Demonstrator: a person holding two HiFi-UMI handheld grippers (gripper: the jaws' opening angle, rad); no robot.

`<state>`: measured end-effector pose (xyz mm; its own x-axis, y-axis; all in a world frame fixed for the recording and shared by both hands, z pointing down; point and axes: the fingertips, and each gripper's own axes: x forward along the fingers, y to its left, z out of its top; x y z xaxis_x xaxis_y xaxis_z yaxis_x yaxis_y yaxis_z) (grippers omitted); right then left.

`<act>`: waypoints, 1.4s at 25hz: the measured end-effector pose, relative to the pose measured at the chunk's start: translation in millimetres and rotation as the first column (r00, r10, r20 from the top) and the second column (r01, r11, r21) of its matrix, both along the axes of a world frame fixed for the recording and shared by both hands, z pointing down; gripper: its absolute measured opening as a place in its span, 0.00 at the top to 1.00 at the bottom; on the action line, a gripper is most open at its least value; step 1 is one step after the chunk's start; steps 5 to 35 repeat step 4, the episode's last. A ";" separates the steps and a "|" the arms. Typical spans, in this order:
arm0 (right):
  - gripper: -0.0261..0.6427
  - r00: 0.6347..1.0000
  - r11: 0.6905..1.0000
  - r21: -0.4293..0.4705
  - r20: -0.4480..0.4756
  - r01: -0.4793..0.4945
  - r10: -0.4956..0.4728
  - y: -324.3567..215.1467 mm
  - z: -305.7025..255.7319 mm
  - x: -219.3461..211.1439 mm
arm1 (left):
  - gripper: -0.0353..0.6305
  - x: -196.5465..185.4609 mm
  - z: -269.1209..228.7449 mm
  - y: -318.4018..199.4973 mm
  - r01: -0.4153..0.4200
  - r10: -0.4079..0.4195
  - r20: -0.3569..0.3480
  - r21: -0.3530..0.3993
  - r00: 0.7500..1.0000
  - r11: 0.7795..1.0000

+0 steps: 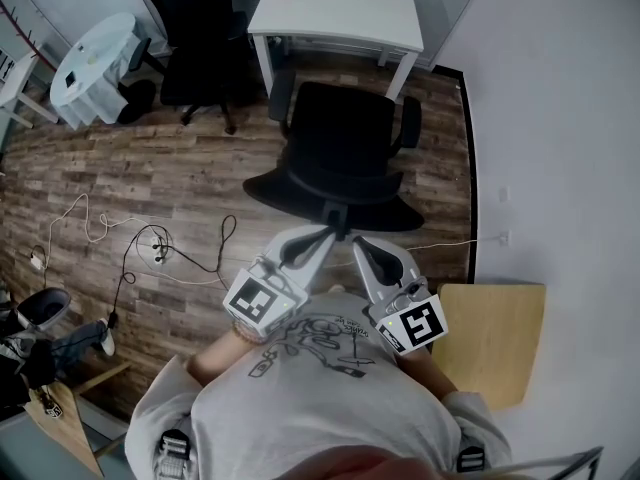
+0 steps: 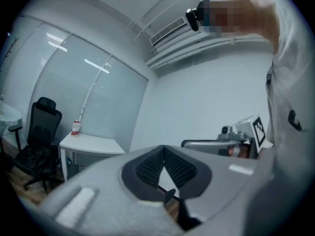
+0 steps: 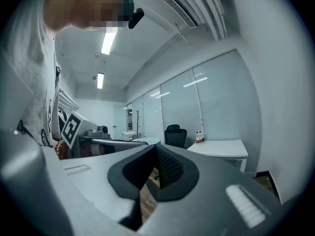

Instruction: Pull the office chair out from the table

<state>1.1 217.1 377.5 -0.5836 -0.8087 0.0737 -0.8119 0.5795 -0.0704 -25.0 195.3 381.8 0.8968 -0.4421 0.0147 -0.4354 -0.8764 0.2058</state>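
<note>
The left hand-held gripper has its jaws pressed together on nothing, tips at the rear top edge of the black office chair. The chair stands on the wood floor, its seat out from under the white desk beyond it. The right hand-held gripper, also closed and empty, sits just beside the same rear edge.
</note>
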 end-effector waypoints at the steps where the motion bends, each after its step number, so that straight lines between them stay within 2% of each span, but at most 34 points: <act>1: 0.95 1.000 1.000 -0.002 -0.001 0.001 -0.001 1.2 -0.4 -1.0 | 0.94 -0.4 -0.4 1.4 0.001 -0.001 0.000 -0.001 1.000 1.000; 35: 0.95 1.000 1.000 -0.005 -0.002 0.005 -0.005 5.5 -1.7 -3.8 | 0.94 -1.5 -1.3 6.3 0.002 -0.002 -0.001 -0.006 1.000 1.000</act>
